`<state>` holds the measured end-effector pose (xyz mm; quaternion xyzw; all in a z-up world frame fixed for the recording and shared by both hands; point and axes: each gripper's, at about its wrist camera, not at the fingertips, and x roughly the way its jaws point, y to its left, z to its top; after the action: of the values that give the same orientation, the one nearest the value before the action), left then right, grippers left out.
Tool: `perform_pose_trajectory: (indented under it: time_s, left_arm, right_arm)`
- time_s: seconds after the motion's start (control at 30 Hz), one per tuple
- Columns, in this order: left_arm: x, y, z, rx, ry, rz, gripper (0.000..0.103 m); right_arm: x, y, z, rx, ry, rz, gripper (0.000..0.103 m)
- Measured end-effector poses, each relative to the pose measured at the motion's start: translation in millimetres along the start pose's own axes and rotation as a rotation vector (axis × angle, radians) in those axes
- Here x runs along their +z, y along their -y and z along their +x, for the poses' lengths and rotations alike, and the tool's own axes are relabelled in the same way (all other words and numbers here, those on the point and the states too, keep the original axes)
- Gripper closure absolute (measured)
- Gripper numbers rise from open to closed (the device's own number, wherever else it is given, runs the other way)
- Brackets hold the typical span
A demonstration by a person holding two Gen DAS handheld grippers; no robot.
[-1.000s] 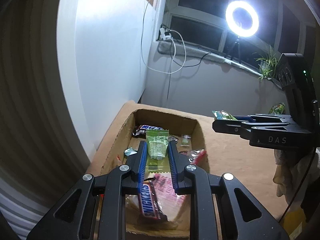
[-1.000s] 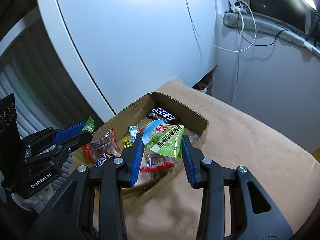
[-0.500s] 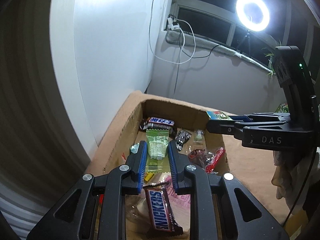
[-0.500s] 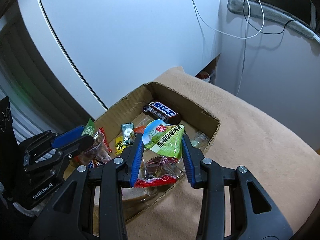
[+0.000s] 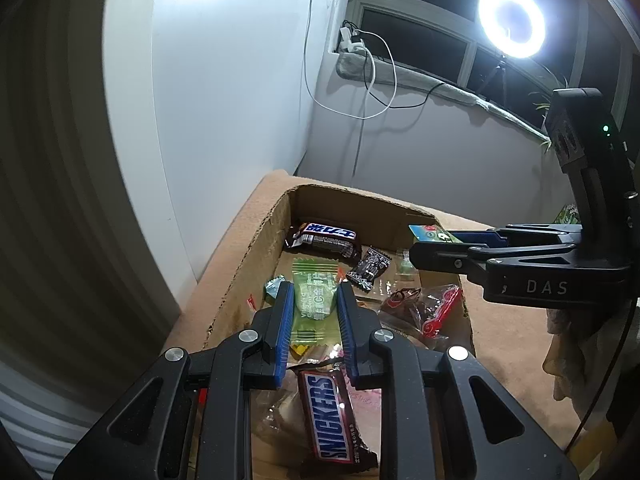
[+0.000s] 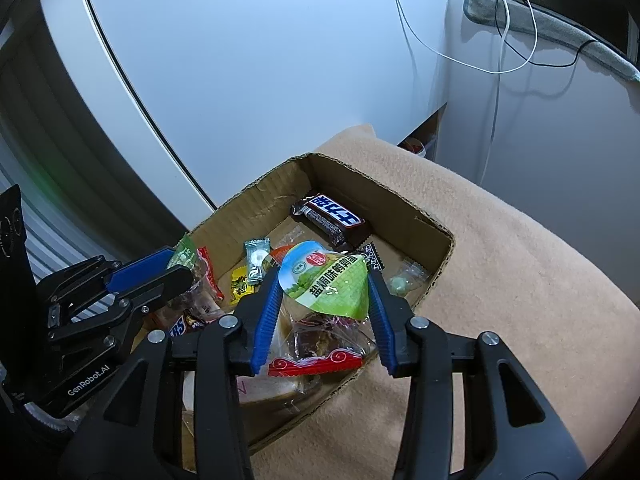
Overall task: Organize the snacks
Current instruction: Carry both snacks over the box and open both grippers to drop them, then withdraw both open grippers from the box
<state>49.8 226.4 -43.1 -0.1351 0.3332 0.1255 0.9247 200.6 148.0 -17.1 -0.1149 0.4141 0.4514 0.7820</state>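
Note:
A cardboard box on a tan blanket holds several snacks. My left gripper is shut on a green plum candy packet and holds it above the box's near part. My right gripper is shut on a green-lidded snack cup above the box's right side; it also shows in the left wrist view. In the box lie a Snickers bar, a dark bar with a blue label, a red-edged clear packet and small candies. The left gripper shows in the right wrist view.
The box sits on a tan blanket. A white panel stands behind it. White cables hang from a window sill. A ring light shines at the upper right.
Both grippers have moved closer over the box, each still holding its snack. The box and its contents look nearer and larger in both views.

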Motion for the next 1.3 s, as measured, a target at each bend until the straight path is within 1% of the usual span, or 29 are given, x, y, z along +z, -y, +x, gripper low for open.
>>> perform_pose_trajectory:
  time_s: [0.07,0.13,0.2,0.23,0.27,0.3,0.37,0.4,0.43,0.47,0.63,0.93,1.0,1.07,1.2,1.3]
  left_arm:
    - [1,-1,0,-0.001,0.002,0.001,0.082]
    - [1,-2,-1,-0.001,0.005,0.001,0.082]
    - [1,-2,-1,-0.002,0.006,0.0,0.08]
    - [1,-2,-1,0.001,0.007,0.0,0.07]
    - [1,-3,-1,0.004,0.008,0.0,0.055]
    - [2,-3,-1,0.004,0.008,-0.001,0.05]
    - [2,-2,-2,0.012,0.011,0.001,0.047]
    - [2,-2,-1,0.018,0.008,0.0,0.045]
    - [2,-2,-1,0.022,0.007,-0.001,0.04]
    - [2,-3,-1,0.025,0.01,-0.003,0.038]
    - [3,-3,-4,0.027,0.016,-0.006,0.038]
    - [2,8,-16,0.017,0.035,0.003,0.038]
    - [2,10,-19,0.018,0.041,-0.003,0.036]
    - [1,11,-22,0.02,0.046,-0.009,0.033]
    - [-1,15,-27,0.021,0.045,-0.001,0.032]
    - [-3,15,-27,0.032,0.04,0.002,0.028]
  right_arm:
    - [0,0,-1,-0.003,0.002,-0.001,0.056]
    - [0,0,-2,-0.006,0.005,-0.002,0.056]
    - [0,1,-3,-0.008,0.006,-0.002,0.05]
    - [1,1,-4,-0.017,0.01,-0.003,0.042]
    - [1,1,-6,-0.03,0.018,-0.003,0.033]
    - [1,1,-7,-0.038,0.027,-0.004,0.03]
    - [2,2,-11,-0.047,0.049,-0.004,0.02]
    - [3,2,-13,-0.057,0.06,-0.005,0.017]
    - [3,2,-13,-0.069,0.066,-0.007,0.011]
    - [4,2,-15,-0.08,0.073,-0.01,0.009]
    - [4,2,-19,-0.091,0.079,-0.016,0.009]
    - [-5,1,-35,-0.077,0.104,-0.006,0.009]
    - [-7,1,-40,-0.075,0.112,-0.003,0.009]
    - [-10,2,-45,-0.07,0.12,0.002,0.009]
    - [-16,3,-53,-0.058,0.128,0.01,0.009]
    - [-22,5,-60,-0.045,0.137,0.028,0.009]
